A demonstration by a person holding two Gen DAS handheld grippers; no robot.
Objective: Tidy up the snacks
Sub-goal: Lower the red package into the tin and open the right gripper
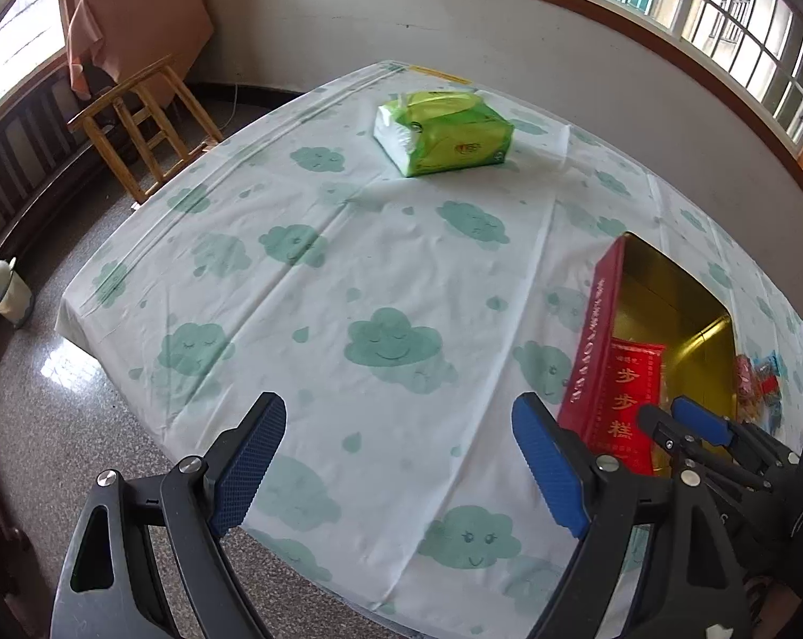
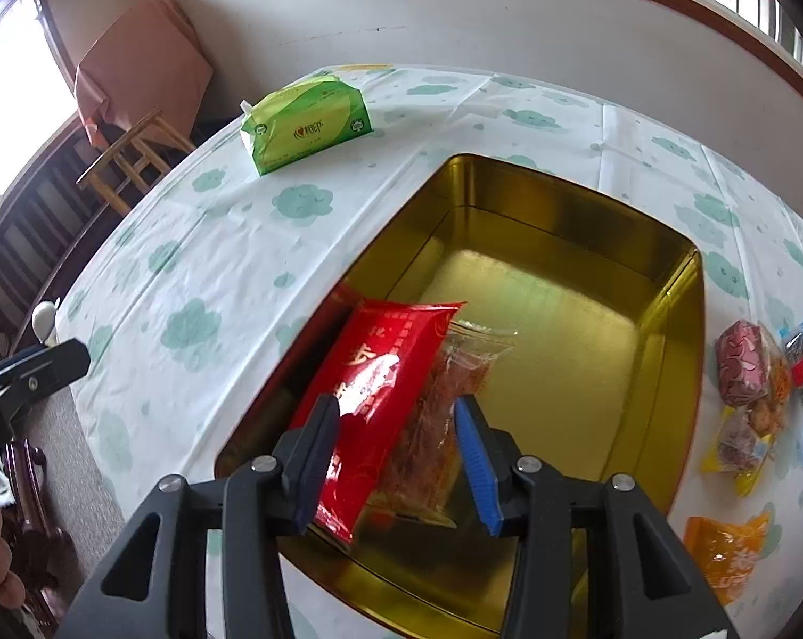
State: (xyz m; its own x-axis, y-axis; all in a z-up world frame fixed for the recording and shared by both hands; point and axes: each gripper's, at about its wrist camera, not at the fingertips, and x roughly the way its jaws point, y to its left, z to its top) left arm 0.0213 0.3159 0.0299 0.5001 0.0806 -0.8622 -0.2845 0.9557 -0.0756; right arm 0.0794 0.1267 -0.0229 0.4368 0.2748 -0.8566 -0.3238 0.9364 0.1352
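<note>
Now the right gripper (image 2: 397, 455) hangs over the near end of the gold tin (image 2: 683, 330), its jaws part-spread around two packets: a red packet (image 2: 380, 388) and a clear packet (image 2: 449, 404) of orange strips. Both lie propped in the tin's near left corner, long axes running up and away from the jaws and leaning left against the wall. The pads stand just beside the packets, and I judge that they no longer press them, so this looks like a release into the tin.

The loose snacks (image 2: 753, 399) lie on the bench just right of the tin, with an orange packet (image 2: 726, 548) nearest the camera. They sit to the right of the jaws, so the right gripper is clearly the nearer one.

The left gripper (image 1: 399, 466) hovers over bare cloth left of the tin, jaws spread wide and empty.
</note>
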